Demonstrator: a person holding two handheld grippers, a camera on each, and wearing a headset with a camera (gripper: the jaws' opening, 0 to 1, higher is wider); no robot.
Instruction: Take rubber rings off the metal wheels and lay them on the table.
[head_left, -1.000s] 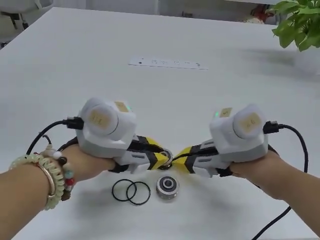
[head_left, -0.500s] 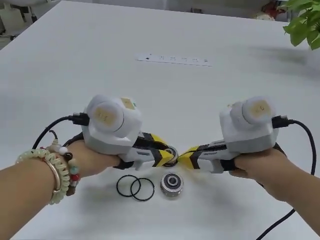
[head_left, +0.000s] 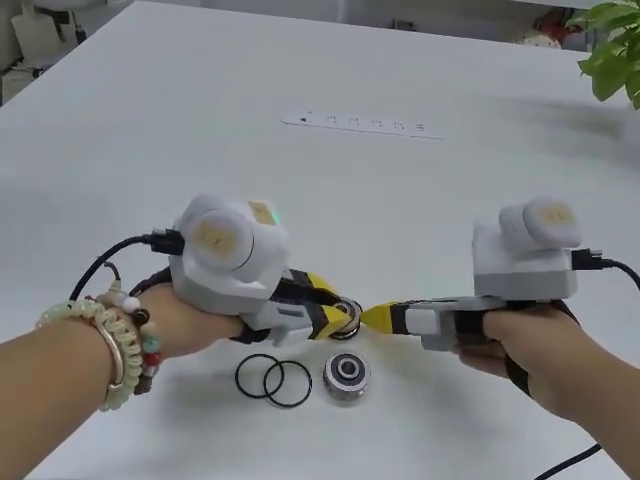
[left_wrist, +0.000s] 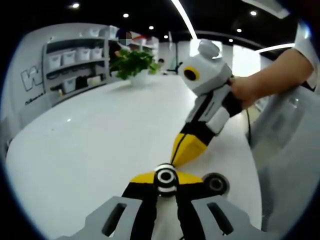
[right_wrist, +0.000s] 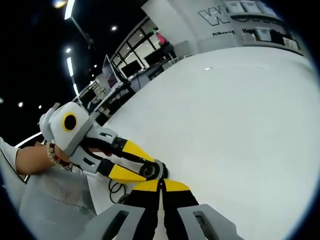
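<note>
Tightly, left tongs (left_wrist: 165, 184) clamping metal wheel (left_wrist: 165, 176)

Near the table's (head_left: 200, 120) near edge we find two overlapping rings (head_left: 270, 380), a wheel (head_left: 346, 376) just right of them. Behind, the left gripper (head_left: 338, 318) clamps a second wheel (head_left: 347, 315), with the right gripper (head_left: 370, 318) touching from the right. A power strip (head_left: 360, 124) lies toward the far edge.

The left tool (head_left: 344, 318) and the right tool (head_left: 369, 318), at mid-frame in the head view, are each formed of a rounded white-grey housing marked with a tan round label, with black-and-yellow tapered jaws. A black cable (head_left: 125, 245) is plugged into the left housing and a second cable (head_left: 598, 260) into the right. Beaded bracelets (head_left: 100, 345), pale green with red and dark beads, are worn at lower left.
</note>
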